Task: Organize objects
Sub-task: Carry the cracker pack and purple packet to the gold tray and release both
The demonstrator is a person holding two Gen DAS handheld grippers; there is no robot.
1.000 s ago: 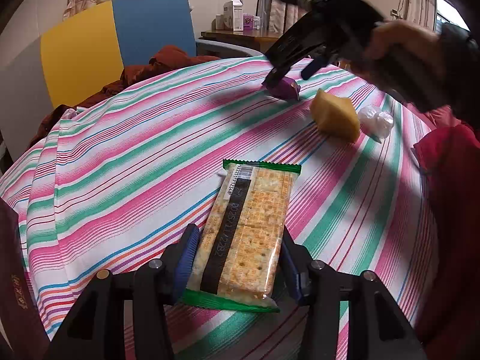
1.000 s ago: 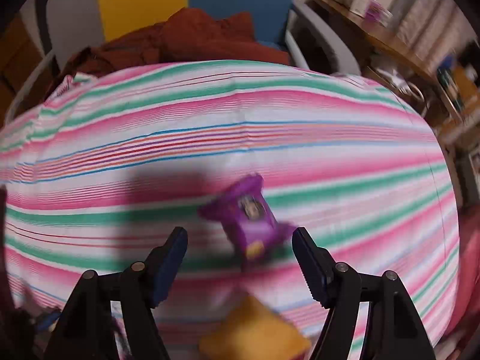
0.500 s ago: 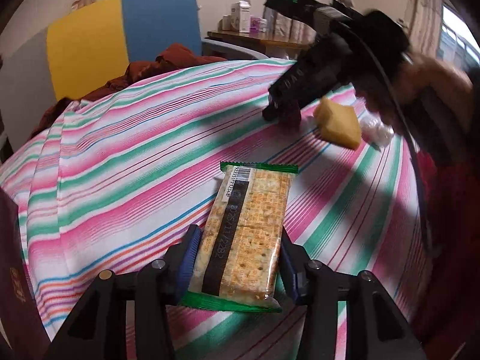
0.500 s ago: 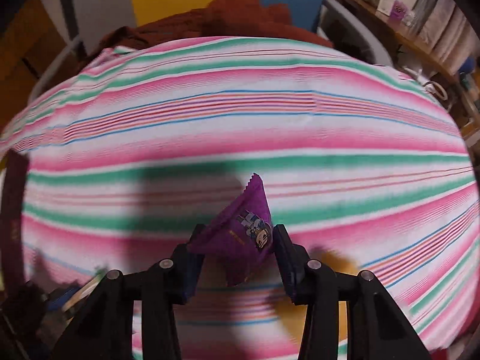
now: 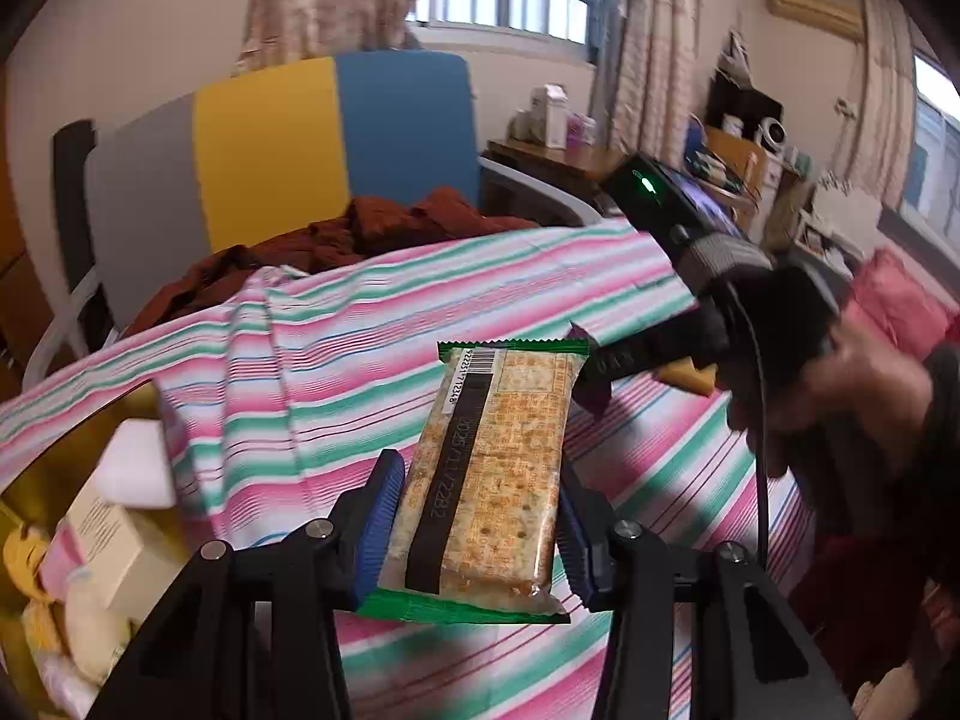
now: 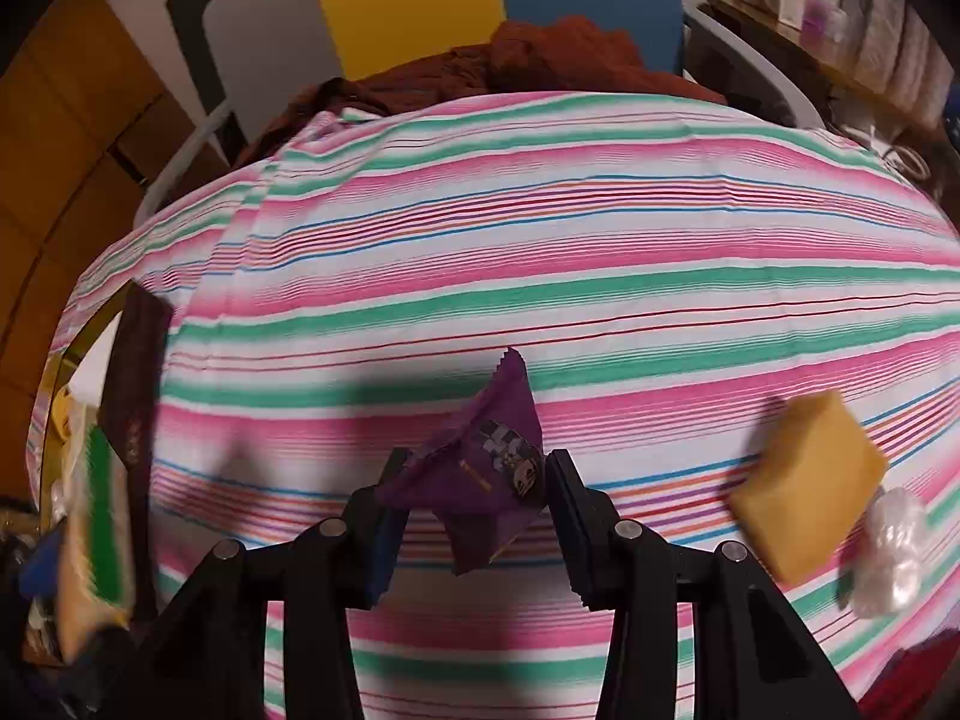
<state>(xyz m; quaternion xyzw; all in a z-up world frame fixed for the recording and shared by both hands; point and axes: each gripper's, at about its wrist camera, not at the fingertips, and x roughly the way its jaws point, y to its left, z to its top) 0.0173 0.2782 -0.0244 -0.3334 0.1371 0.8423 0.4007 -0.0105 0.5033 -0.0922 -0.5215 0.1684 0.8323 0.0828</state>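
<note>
My left gripper (image 5: 474, 531) is clamping one cracker packet (image 5: 489, 480); my right gripper (image 6: 474, 516) is pinching one purple sachet (image 6: 483, 468). One yellow packet (image 6: 807, 489) and one clear wrapper (image 6: 891, 549) are lying near the counter's (image 6: 540, 252) right edge.

Striped cloth (image 6: 540, 252) ahead bare, yellow packet (image 6: 804, 486) right, box (image 5: 78, 540) left

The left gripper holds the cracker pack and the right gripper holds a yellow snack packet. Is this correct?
Not quite. The right gripper holds a purple snack packet, as the right wrist view shows; the yellow packet lies on the cloth. The left gripper does hold the cracker pack.
</note>
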